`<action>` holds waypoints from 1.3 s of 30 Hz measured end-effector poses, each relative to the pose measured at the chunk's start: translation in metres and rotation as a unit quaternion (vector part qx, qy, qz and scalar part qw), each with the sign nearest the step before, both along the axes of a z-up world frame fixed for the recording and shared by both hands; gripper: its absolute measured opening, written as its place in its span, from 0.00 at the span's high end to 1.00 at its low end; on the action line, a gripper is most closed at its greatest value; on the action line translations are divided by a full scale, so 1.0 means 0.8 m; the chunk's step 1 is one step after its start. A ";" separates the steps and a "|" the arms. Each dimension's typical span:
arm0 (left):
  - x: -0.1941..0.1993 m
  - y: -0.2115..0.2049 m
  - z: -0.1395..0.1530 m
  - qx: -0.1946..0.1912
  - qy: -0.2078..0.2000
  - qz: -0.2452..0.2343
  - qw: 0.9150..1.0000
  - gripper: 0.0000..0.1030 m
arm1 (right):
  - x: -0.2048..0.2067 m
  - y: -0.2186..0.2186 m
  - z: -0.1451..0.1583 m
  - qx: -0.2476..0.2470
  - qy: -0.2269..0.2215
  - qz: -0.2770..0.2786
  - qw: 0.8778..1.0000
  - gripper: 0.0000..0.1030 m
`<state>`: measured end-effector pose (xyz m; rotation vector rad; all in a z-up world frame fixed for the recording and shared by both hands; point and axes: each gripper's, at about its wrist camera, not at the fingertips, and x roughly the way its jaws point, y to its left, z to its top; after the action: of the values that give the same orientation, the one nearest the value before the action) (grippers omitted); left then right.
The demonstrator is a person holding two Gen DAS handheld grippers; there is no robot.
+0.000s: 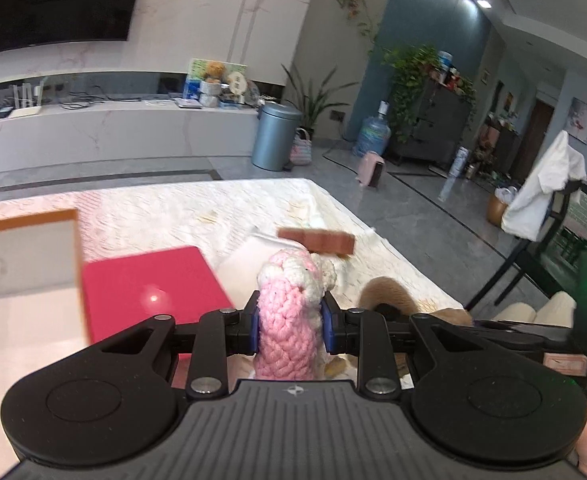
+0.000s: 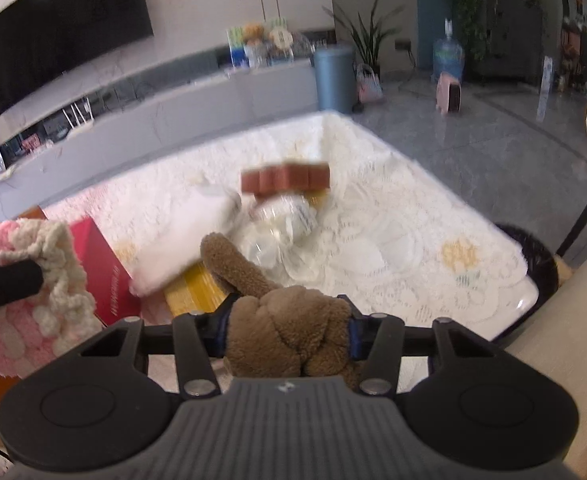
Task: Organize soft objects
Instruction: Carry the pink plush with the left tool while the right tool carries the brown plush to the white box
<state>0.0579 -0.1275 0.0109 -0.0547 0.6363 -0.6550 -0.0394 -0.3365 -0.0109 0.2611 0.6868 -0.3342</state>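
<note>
My left gripper [image 1: 289,322] is shut on a pink and cream knitted soft toy [image 1: 289,304] and holds it above the table. The same toy shows at the left of the right wrist view [image 2: 25,296]. My right gripper [image 2: 289,326] is shut on a brown plush toy [image 2: 281,328], whose long limb sticks up to the left; the plush also shows in the left wrist view [image 1: 389,294]. Both sit over the near edge of a table with a white lace cloth [image 2: 413,240].
On the table lie a red box [image 1: 149,288], an open orange-edged white box [image 1: 21,264], a white folded cloth [image 2: 185,240], a clear bag of white stuff [image 2: 281,224], a brown block strip [image 2: 285,178] and a yellow flat item [image 2: 197,288]. A sofa [image 2: 565,320] is at the right.
</note>
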 end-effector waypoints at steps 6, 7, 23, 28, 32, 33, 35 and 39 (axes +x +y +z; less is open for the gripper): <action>-0.001 0.058 0.049 0.012 -0.019 0.044 0.999 0.69 | -0.003 0.032 0.039 0.003 -0.042 0.015 0.999 0.51; -0.005 0.074 0.059 0.011 -0.031 0.044 0.999 0.69 | -0.004 0.041 0.047 0.000 -0.050 0.022 0.998 0.51; -0.008 0.285 0.072 0.009 -0.045 0.227 0.973 0.69 | 0.071 0.241 0.055 0.227 -0.110 0.177 0.951 0.51; 0.000 0.341 0.051 -0.008 -0.014 0.283 0.959 0.69 | 0.110 0.327 0.011 0.235 -0.029 0.238 0.942 0.51; 0.007 0.372 0.029 -0.012 0.016 0.302 0.953 0.69 | 0.126 0.355 -0.020 0.238 0.002 0.231 0.944 0.51; 0.008 0.379 0.024 -0.014 0.021 0.305 0.952 0.69 | 0.131 0.354 -0.026 0.242 0.006 0.218 0.945 0.51; 0.011 0.388 0.016 -0.019 0.035 0.309 0.950 0.69 | 0.140 0.348 -0.039 0.260 0.018 0.191 0.946 0.51; 0.015 0.391 0.006 -0.020 0.048 0.307 0.950 0.69 | 0.146 0.343 -0.065 0.323 0.051 0.150 0.933 0.49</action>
<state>0.0703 0.1853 0.0155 -0.3109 0.6556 -0.0609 0.0771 -0.0620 -0.0632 0.7587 0.9154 0.1856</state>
